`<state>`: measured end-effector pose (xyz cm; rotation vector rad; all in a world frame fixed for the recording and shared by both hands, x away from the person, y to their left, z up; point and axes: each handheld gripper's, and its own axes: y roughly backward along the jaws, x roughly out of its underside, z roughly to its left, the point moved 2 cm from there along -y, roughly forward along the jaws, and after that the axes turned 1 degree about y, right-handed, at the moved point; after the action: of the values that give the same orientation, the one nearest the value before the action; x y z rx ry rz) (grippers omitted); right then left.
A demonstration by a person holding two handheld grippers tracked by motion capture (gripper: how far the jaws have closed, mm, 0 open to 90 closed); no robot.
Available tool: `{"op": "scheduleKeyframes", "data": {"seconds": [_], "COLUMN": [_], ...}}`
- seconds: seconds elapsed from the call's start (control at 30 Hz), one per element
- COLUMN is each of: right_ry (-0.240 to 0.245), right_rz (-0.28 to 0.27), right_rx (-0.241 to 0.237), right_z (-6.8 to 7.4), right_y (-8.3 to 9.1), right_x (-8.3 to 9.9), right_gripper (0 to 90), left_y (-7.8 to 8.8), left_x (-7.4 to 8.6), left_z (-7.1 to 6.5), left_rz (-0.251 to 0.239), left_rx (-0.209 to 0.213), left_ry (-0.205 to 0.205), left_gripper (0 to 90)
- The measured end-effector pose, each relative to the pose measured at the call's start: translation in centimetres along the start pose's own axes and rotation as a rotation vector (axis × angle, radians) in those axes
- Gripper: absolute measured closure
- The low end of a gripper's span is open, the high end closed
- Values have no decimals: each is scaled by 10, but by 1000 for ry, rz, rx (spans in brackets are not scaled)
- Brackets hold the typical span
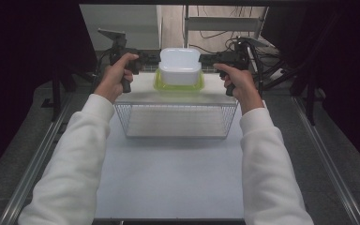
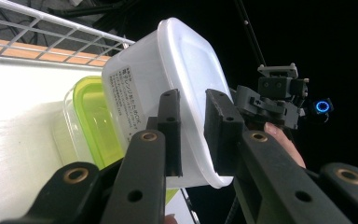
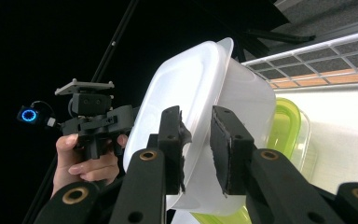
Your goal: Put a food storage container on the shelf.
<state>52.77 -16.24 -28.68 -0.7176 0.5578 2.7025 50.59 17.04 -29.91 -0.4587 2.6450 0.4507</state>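
From above, the left gripper (image 1: 145,58) sits at the left of a white container (image 1: 180,65), the right gripper (image 1: 211,59) at its right, each held in a hand with a white sleeve. The white container sits in or on a yellow-green container (image 1: 178,86), which rests on the white table (image 1: 168,178) just beyond a wire basket (image 1: 176,119). The high view does not show the jaw tips clearly.

The left gripper view brings out what the high view hides: a printed label (image 2: 128,100) on the white container's side, and the container's rim passing between the two black jaws of the left gripper (image 2: 193,130). It also shows the other gripper (image 2: 272,100) beyond the container, with a blue ring light (image 2: 322,107). The right gripper view shows the mirror case: the rim of the white container (image 3: 200,93) runs between the jaws of the right gripper (image 3: 198,149), with the yellow-green container (image 3: 284,126) behind.

The table is plain white, bordered by grey floor and metal rails; the room beyond is dark, with cables and a shelf frame.

Both grippers stand narrowly parted around the rim. Whether the pads press on it I cannot tell in either view.
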Motion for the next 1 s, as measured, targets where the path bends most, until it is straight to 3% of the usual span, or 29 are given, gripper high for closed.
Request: {"op": "scheduleKeyframes", "data": {"seconds": [0.17,0.27,0.3,0.33,0.37,0.4,0.43,0.5,0.53,0.57,0.6,0.63,0.67,0.7,0.77,0.8,0.83,1.0], "right_ry": [-2,8,44,44,79,91,112,149,149,183,203,223,223,264,307,307,341,404], "right_rz": [-5,-18,-42,-42,-55,-61,-68,-79,-79,-83,-77,-73,-73,-58,-48,-48,-37,-10], "right_rx": [8,9,21,21,35,40,51,82,82,106,117,129,129,144,149,149,144,149], "right_z": [2,3,7,7,12,15,17,21,21,23,24,25,25,29,33,33,37,42], "right_y": [0,1,1,1,2,4,6,10,10,14,16,18,18,22,24,24,27,33], "right_x": [0,1,2,2,3,3,3,4,4,5,6,7,7,12,16,16,21,32], "right_gripper": [716,665,613,613,576,557,536,497,497,463,452,443,443,426,411,411,401,386], "left_y": [0,1,4,4,8,8,12,14,15,18,18,21,21,22,24,24,26,29], "left_x": [0,1,2,2,2,2,4,5,7,10,10,14,14,20,25,25,31,41], "left_z": [0,-3,-7,-7,-12,-12,-16,-18,-20,-24,-24,-27,-27,-32,-36,-36,-39,-44], "left_rz": [-3,-23,-48,-48,-66,-66,-83,-88,-91,-92,-92,-89,-89,-90,-88,-88,-85,-81], "left_rx": [0,5,1,1,-13,-13,-26,-37,-56,-86,-86,-108,-108,-122,-132,-132,-144,-164], "left_ry": [-4,-34,-72,-72,-110,-110,-148,-164,-187,-233,-233,-274,-274,-316,-349,-349,-386,-432], "left_gripper": [766,736,726,718,704,680,646,586,586,534,510,483,463,447,408,384,364,298]}}
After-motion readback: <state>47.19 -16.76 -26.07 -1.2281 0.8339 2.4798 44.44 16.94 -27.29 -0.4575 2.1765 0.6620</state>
